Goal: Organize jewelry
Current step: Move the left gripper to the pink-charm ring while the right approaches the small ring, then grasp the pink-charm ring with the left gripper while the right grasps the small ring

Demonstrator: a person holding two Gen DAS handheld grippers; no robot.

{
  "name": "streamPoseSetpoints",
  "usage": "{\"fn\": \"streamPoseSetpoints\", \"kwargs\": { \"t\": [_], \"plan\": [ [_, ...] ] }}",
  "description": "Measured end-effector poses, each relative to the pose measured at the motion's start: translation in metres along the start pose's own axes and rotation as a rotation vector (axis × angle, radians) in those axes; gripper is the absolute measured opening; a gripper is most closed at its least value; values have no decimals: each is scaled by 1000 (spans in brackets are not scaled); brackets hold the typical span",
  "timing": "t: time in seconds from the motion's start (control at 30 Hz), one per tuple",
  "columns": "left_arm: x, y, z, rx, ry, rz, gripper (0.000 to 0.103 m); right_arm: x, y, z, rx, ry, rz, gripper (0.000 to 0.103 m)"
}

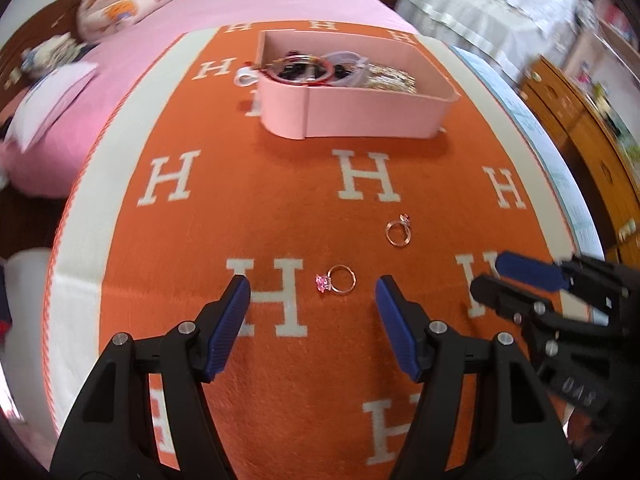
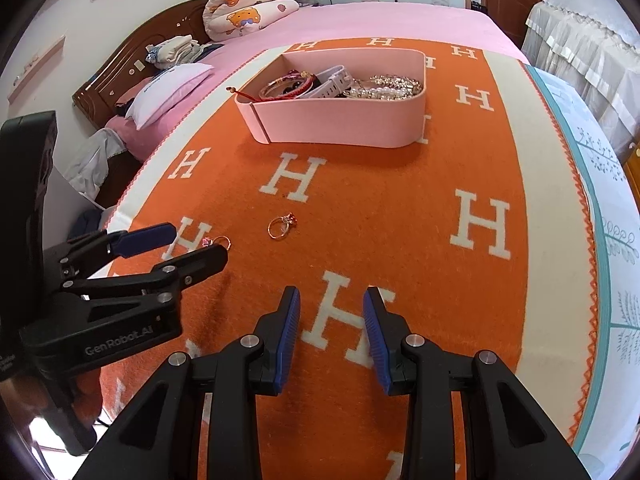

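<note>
Both fisheye cameras sit just behind their own fingers, tilted steeply down at the orange blanket (image 1: 320,208) on the bed, close above it. The left view faces the far pink box (image 1: 356,92); the right view, from the right, faces the same box (image 2: 340,120). Both share the two rings (image 1: 340,278) (image 2: 282,226) and each other's hand-held gripper.

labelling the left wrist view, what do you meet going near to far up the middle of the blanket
left gripper → ring with the pink stone → second ring → pink box full of jewelry, all on the orange blanket.
</note>
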State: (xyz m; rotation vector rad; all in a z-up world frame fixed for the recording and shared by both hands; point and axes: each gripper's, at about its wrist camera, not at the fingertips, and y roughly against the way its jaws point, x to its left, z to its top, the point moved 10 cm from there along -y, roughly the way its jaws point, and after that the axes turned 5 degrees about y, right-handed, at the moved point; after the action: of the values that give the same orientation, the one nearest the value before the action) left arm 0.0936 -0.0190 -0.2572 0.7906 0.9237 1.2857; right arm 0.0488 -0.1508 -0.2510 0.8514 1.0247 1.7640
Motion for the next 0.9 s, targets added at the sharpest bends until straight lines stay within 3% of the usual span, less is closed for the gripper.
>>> {"fn": "streamPoseSetpoints", "kwargs": {
  "t": [0.13,0.47,0.53,0.7,0.9],
  "plan": [
    [-5,-4,-2,5,-107,-36,48,-1,-4,0,0,1,3,33],
    [-7,-9,4,-17,-253,-75,37,6,-11,9,4,13,13,33],
    [-11,-9,3,-23,-281,-82,27,10,-14,13,4,16,18,33],
    [-19,-8,0,-36,-296,-73,8,18,-21,25,3,23,26,33],
    [-10,-6,0,-30,-204,-77,8,31,-33,38,6,54,34,33]
  ]
}}
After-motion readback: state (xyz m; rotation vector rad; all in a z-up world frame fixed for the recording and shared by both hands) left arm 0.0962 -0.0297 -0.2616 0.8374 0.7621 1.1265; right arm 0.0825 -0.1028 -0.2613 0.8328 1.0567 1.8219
